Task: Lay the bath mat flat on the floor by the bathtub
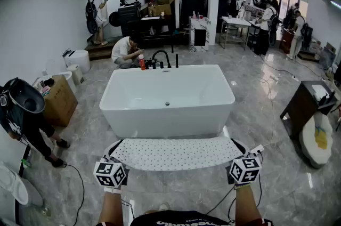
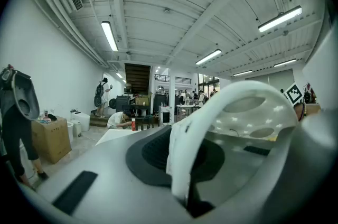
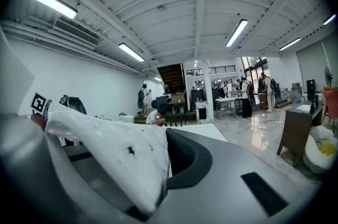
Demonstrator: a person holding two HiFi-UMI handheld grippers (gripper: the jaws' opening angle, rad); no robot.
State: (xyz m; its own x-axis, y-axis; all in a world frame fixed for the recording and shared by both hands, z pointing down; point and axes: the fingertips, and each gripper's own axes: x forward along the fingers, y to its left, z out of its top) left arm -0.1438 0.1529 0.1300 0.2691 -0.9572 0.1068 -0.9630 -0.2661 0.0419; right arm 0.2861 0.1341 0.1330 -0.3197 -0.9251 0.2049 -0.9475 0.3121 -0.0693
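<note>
The head view alone shows the whole white, hole-dotted bath mat (image 1: 176, 153) stretched sideways between the left gripper (image 1: 112, 165) and the right gripper (image 1: 243, 162), held off the marble floor (image 1: 266, 113) just on the near side of the white bathtub (image 1: 167, 99)

Only the gripper views show the grips: the left gripper's jaws are clamped on the mat's folded left edge, and the right gripper's jaws are pinched on its right edge

The left gripper view adds a cardboard box (image 2: 50, 138) at the left wall; the right gripper view adds a dark cabinet (image 3: 296, 136) on the right

Orange lettering on the person's dark shirt (image 1: 178, 216) is cut off and unreadable
</note>
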